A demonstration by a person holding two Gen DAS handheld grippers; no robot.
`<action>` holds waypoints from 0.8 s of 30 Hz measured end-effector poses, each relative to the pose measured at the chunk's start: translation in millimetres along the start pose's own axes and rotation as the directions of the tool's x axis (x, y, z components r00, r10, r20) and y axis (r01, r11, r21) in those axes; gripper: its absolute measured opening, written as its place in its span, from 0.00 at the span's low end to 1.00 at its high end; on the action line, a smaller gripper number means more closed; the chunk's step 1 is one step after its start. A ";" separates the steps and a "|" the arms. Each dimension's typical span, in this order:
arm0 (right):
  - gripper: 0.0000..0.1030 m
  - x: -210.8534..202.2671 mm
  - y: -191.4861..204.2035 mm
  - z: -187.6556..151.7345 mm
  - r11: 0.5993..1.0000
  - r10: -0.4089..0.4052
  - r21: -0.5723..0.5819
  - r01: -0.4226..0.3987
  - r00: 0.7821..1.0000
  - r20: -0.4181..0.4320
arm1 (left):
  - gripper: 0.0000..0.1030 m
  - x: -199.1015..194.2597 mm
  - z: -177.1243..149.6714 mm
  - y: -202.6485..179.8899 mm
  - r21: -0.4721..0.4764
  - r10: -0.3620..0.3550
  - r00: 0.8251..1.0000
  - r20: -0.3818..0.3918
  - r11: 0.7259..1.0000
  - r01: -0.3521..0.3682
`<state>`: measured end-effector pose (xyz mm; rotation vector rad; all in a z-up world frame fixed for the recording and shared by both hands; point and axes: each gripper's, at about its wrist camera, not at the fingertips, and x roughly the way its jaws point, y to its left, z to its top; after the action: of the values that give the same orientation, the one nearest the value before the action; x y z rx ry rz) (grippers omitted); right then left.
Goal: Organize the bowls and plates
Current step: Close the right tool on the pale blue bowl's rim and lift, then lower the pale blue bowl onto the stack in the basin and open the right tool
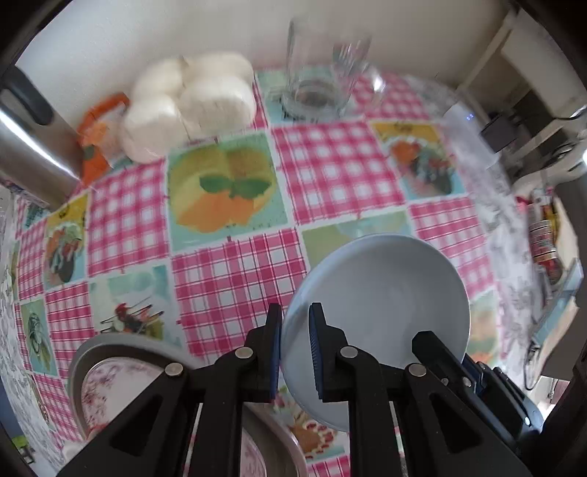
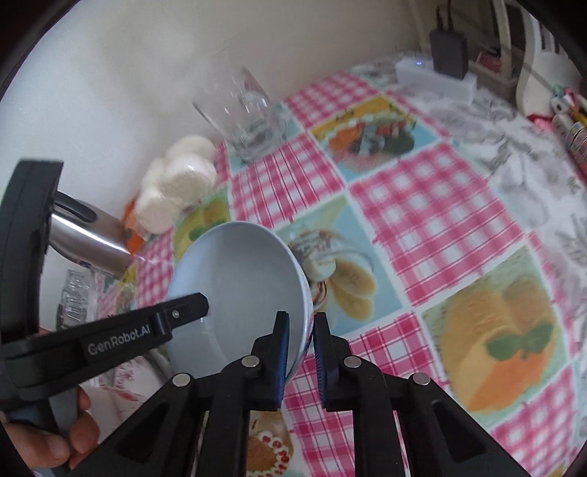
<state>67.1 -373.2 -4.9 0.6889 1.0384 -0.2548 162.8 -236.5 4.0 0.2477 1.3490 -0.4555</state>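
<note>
Cream wall (image 1: 183, 33) backs a tabletop (image 1: 330, 165) covered with a pink gingham and food-picture cloth. In the left wrist view, at 9 o'clock, a shiny steel kettle (image 1: 33, 146) leans in from the edge; at 11 o'clock a bag of white round buns (image 1: 187, 106) sits against the wall, with an orange packet (image 1: 97, 135) touching its left side. At 12 o'clock stands a clear drinking glass (image 1: 319, 80). Low at 7 o'clock lies a grey plate (image 1: 79, 363) with a floral plate (image 1: 110, 381) on it. Just right of centre, at 5 o'clock, the pale blue bowl (image 1: 385, 293) is tilted above the cloth. The left hand-held gripper (image 1: 295, 348) is clamped narrowly on the bowl's left rim, one pad inside, one outside. At 4 o'clock of that view the right hand-held gripper (image 1: 451, 363) reaches the bowl's opposite rim. At 2 o'clock a white power strip (image 1: 466, 121) lies near the wall.

In the right wrist view the right hand-held gripper (image 2: 301, 356) pinches the bowl's (image 2: 238, 279) right rim between nearly closed pads, while the left hand-held gripper (image 2: 194, 306) enters from 9 o'clock, a person's hand (image 2: 55, 444) beneath it at 8 o'clock.
</note>
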 end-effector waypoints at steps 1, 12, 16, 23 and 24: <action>0.14 -8.9 4.9 0.3 1.000 0.003 -0.014 -0.002 1.000 0.013 | 0.15 -11.4 -4.4 3.8 -0.003 -0.006 1.000 0.026 1.000 0.006; 0.15 -84.4 90.4 -35.3 0.978 0.127 -0.176 -0.112 0.989 0.077 | 0.15 -108.1 -69.6 84.4 -0.105 -0.024 0.974 0.224 0.993 0.048; 0.15 -83.3 118.8 -58.4 0.961 0.172 -0.225 -0.161 0.985 0.031 | 0.15 -121.2 -101.2 122.7 -0.183 -0.034 0.964 0.262 0.980 0.084; 0.15 -76.4 156.9 -85.4 0.934 0.179 -0.312 -0.177 0.984 -0.022 | 0.15 -120.0 -141.9 165.8 -0.277 -0.081 0.948 0.308 0.946 0.171; 0.16 -74.3 159.9 -88.0 0.932 0.168 -0.321 -0.168 0.985 -0.027 | 0.15 -118.8 -145.7 168.2 -0.281 -0.084 0.947 0.309 0.944 0.175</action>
<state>48.4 -204.2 94.7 0.4758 0.9849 0.0652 92.9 -4.5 74.1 -0.1638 1.1266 -0.3705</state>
